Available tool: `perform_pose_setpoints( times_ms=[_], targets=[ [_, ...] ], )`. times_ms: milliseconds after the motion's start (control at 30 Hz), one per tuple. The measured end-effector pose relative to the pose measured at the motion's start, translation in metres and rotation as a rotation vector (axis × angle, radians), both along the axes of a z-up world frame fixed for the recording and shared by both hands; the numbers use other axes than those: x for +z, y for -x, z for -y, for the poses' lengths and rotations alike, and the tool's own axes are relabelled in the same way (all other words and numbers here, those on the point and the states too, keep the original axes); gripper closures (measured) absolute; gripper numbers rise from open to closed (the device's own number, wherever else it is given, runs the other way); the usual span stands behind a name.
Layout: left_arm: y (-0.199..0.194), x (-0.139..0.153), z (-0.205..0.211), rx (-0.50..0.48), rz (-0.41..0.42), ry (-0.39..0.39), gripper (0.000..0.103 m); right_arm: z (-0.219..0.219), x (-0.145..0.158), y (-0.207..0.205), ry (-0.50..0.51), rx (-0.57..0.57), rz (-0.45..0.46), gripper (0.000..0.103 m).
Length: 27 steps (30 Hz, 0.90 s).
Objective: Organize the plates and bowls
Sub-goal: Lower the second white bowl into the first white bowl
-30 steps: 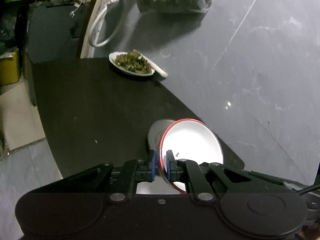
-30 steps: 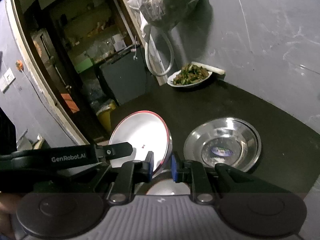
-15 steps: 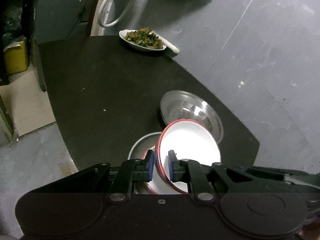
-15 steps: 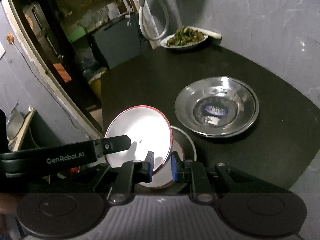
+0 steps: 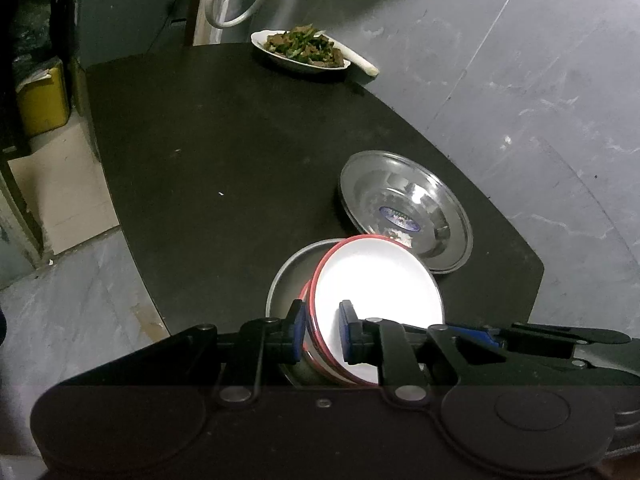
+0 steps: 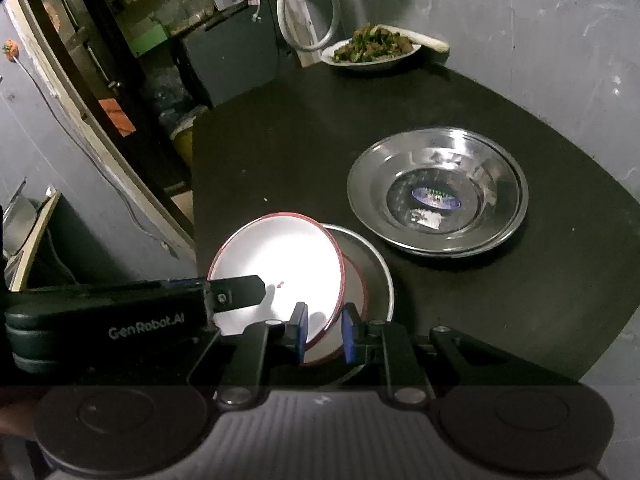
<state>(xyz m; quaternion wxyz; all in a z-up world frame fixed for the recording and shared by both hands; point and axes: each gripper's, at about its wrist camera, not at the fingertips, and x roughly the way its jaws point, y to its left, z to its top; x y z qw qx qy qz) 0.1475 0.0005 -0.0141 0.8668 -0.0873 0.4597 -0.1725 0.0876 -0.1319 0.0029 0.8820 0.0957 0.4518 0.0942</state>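
Red-rimmed white plate (image 5: 376, 292) is sitting tilted between both sets of jaws, one gripper on each side of its rim, presumably so a wide, shallow dish stays level enough while being set down. On the left gripper (image 5: 322, 330) the jaws are opening: the plate's rim is lying in the gap between the blue pads (image 5: 297, 330), which are no longer pressing on it. On the right gripper (image 6: 323, 332) the jaws are nearly closed and appear to be pinching the opposite rim, so that side is carrying the plate for now.

Under the plate, a grey metal plate (image 5: 286, 280) is lying flat at the near edge of the tabletop (image 5: 224, 152), with what looks like another red-rimmed plate already nested in it; the held plate is leaning onto these, its far edge raised. That suggests a stack is being built, like with like.

Just beyond, a shiny steel bowl (image 6: 438, 192) with a blue sticker is resting apart from the stack. At the far edge, a white dish of cooked greens (image 5: 302, 50) is standing near the wall, well clear.
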Motion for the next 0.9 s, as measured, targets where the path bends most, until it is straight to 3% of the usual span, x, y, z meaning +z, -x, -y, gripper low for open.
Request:
perform_pose_setpoints(
  times_ms=[900],
  targets=[
    [-0.012, -0.006, 0.005, 0.022, -0.050, -0.014, 0.082, 0.002, -0.005, -0.021, 0.004, 0.042, -0.055, 0.082]
  ],
)
